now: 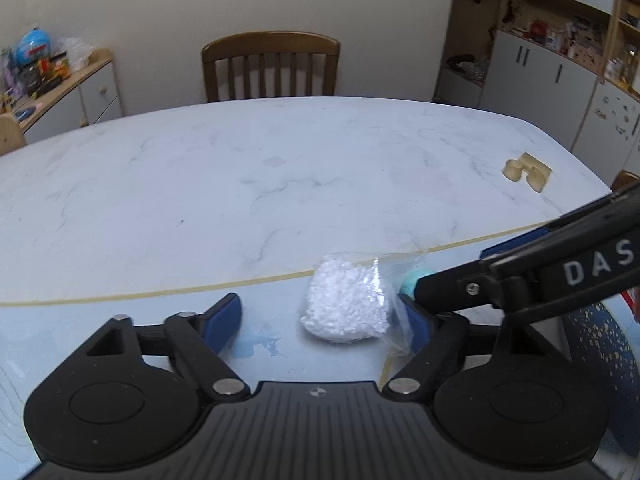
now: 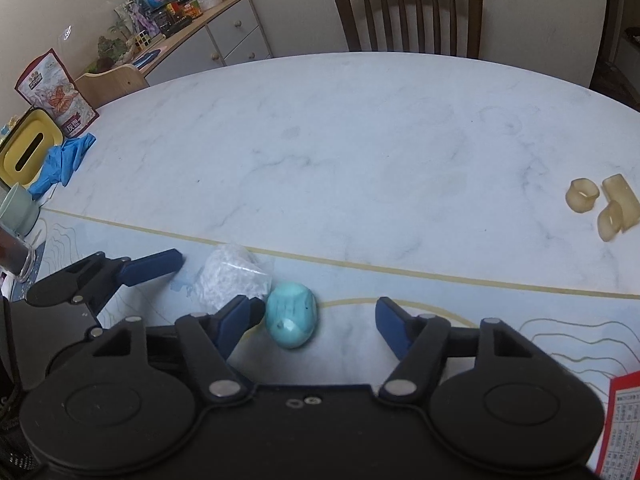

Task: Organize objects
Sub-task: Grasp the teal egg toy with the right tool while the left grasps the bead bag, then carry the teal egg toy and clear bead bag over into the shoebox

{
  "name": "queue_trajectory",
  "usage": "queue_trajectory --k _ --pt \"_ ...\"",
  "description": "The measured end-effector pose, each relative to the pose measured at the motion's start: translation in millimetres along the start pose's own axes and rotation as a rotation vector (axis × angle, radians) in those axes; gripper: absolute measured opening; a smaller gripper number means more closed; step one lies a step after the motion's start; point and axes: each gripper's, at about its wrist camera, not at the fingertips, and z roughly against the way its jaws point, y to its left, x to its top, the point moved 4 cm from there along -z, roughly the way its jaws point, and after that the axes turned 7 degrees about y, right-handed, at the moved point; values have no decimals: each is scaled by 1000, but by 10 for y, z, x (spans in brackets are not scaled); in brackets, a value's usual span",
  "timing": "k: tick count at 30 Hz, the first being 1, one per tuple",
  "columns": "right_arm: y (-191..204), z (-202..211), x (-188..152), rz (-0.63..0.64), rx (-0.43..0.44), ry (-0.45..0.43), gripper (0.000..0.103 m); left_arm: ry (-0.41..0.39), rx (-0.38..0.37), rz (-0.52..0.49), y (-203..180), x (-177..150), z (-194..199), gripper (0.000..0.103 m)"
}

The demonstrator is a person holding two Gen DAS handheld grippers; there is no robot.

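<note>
Left tongs [image 1: 326, 318] agape around bag [image 1: 346, 300] on surface [image 1: 240, 184], right pad touching loose film. Soft, light, crinkly; best pinched across bulk. Right tongs [image 2: 320, 322] unclenched astride egg [image 2: 292, 316], probably smooth, rigid, roll-prone; best taken mid-body.

The middle of the table [image 2: 360, 140] lies bare right across to the chair [image 2: 408, 12], while the near edge is crowded: a bag of white pellets [image 1: 344, 304] and a turquoise egg [image 2: 292, 316] sit touching, hemmed by both grippers.
</note>
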Motion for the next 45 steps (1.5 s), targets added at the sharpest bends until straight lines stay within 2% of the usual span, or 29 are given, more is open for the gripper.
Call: queue_trajectory --k 4,6,14,17,20,21,24,31,36,45 --pt "14 -33 -3 6 10 12 65 -8 -15 -1 26 13 20 55" --pt "33 -43 5 7 13 8 64 -9 -22 1 61 9 30 49" --pt "82 -102 42 18 14 15 59 4 -6 51 228 -25 100 47" --pt "111 -120 52 13 23 26 50 15 12 78 292 -49 132 47" --pt "126 -124 50 10 20 26 46 25 27 97 349 -79 175 47" --pt "132 -127 51 14 17 28 39 28 30 103 363 -88 190 47" --pt "162 -134 46 31 -7 34 30 41 33 131 411 -123 236 47" --pt "245 -23 -14 48 -24 28 29 52 43 170 395 -136 462 47" --pt "266 160 -119 21 0 21 29 42 8 193 267 -81 679 47" --pt "194 688 -356 -29 38 -31 29 30 -40 156 -124 -14 1082 47"
